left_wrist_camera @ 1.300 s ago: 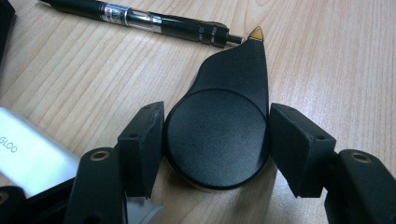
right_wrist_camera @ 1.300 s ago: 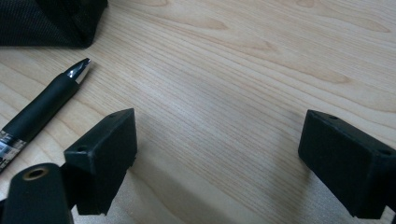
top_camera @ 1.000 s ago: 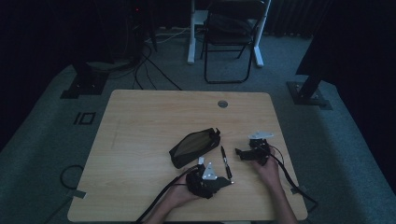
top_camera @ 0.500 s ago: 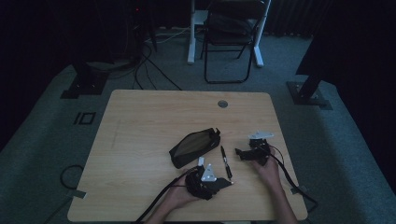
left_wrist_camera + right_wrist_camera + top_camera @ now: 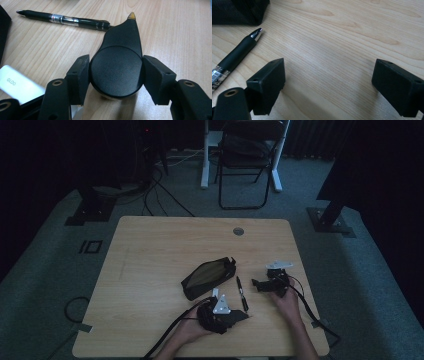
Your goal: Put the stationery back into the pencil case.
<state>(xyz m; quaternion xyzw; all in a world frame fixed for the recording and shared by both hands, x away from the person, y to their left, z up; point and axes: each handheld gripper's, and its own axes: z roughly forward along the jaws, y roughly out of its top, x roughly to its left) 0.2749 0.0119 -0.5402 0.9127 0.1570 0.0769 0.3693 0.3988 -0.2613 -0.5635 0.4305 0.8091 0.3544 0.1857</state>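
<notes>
Table (image 5: 150, 250) of pale wood carries a black pouch (image 5: 207, 276) and, beside it, a pen (image 5: 242, 293). Left gripper (image 5: 116, 73) pinches a round black dispenser (image 5: 117, 67) near the pen; right gripper (image 5: 328, 87) stands spread over bare wood.

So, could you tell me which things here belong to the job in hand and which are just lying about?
In the job:
- left gripper, jaws closed on the black teardrop-shaped gadget
- right gripper, open above bare table
- black pen
- open dark pouch

Lying about:
- white "GLOO" item (role unclear)
- folding chair
- floor cables
</notes>
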